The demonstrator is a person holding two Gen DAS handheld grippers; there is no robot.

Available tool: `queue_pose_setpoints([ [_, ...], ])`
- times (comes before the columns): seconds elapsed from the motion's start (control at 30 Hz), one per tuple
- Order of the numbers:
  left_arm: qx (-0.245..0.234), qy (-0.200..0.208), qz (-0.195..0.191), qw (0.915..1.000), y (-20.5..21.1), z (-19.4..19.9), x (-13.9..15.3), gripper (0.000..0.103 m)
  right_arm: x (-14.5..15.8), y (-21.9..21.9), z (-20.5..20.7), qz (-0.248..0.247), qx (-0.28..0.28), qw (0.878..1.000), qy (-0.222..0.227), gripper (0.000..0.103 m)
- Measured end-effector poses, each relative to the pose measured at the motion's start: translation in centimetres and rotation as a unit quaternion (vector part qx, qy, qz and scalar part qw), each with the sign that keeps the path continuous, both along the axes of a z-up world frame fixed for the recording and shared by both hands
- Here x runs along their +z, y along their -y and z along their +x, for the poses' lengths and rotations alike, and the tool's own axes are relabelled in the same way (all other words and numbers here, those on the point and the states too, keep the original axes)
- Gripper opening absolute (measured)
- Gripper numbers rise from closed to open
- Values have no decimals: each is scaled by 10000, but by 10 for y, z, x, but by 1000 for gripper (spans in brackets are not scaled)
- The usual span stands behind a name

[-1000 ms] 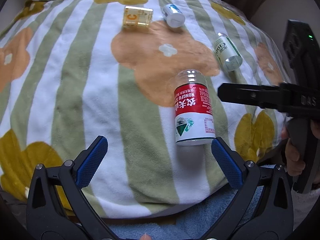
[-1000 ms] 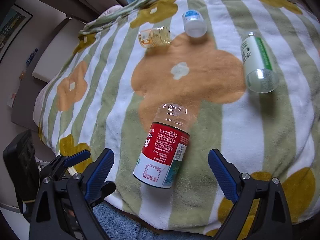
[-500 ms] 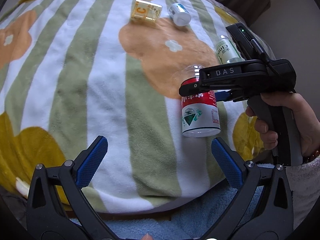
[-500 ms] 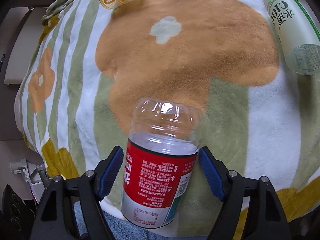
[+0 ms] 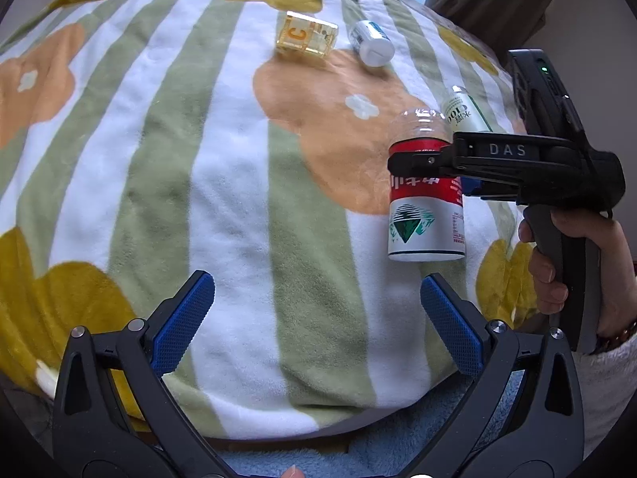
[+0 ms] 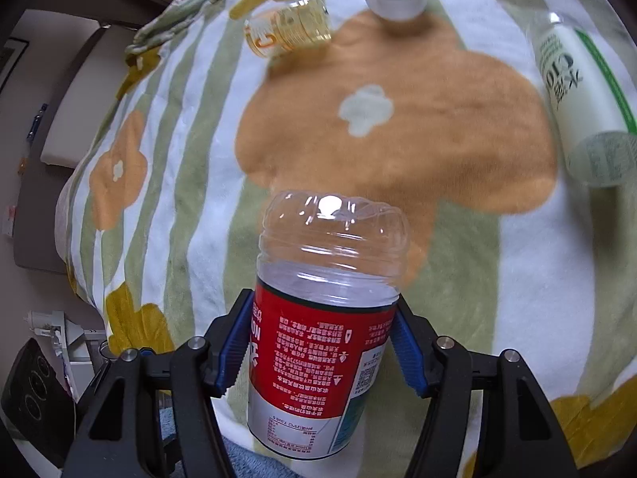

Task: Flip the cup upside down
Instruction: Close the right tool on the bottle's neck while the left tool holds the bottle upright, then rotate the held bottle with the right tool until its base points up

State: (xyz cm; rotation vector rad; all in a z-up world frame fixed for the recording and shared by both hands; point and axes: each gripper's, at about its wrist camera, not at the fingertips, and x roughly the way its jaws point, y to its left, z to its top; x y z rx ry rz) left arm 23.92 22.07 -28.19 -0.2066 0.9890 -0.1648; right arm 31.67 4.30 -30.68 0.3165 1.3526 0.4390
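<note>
right tool [image 6: 318, 342] clamps cup [image 6: 318, 358] mid-label, so I can invert it | left tool [image 5: 316, 318] spread, idle

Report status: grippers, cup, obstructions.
Right gripper shut on red-label cup. Left gripper open, idle. Cup lifted off the blanket, not yet flipped. Green-label bottle nearby, clear.

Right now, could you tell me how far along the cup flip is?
Done: the right claw is shut on the red-labelled cup, pads on both sides of its label. In hand: the cup looks raised off the blanket. Left: turning it over and setting it down. The left claw is open and empty.
</note>
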Motion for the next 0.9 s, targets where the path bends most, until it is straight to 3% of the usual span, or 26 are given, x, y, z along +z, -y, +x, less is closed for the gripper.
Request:
queue_pose_setpoints([
  [0.07, 59, 24, -73, 10000, -2, 2, -2, 103, 10, -2, -4, -150, 85, 9978, 645, 60],
  [0.17, 91, 54, -103, 9999, -2, 2, -4, 103, 19, -5, -15, -450, 202, 9837, 1731, 60],
  [0.27, 108, 76, -33, 9999, 0, 3, -5, 103, 21, -8, -31, -586, 344, 9590, 2751, 60],
  [0.37, 141, 80, -52, 9999, -2, 4, -6, 103, 14, -16, -47, -902, 475, 9342, 3419, 60],
  [0.63, 155, 50, -99, 9998, -4, 6, -9, 103, 3, -18, -70, -1229, 759, 9008, 4095, 62],
  [0.77, 155, 57, -110, 9998, -4, 5, -9, 103, 4, -19, -78, -1239, 820, 8931, 4247, 62],
  [0.9, 154, 55, -153, 9997, -5, 6, -9, 103, 0, -17, -84, -1171, 820, 8943, 4240, 62],
])
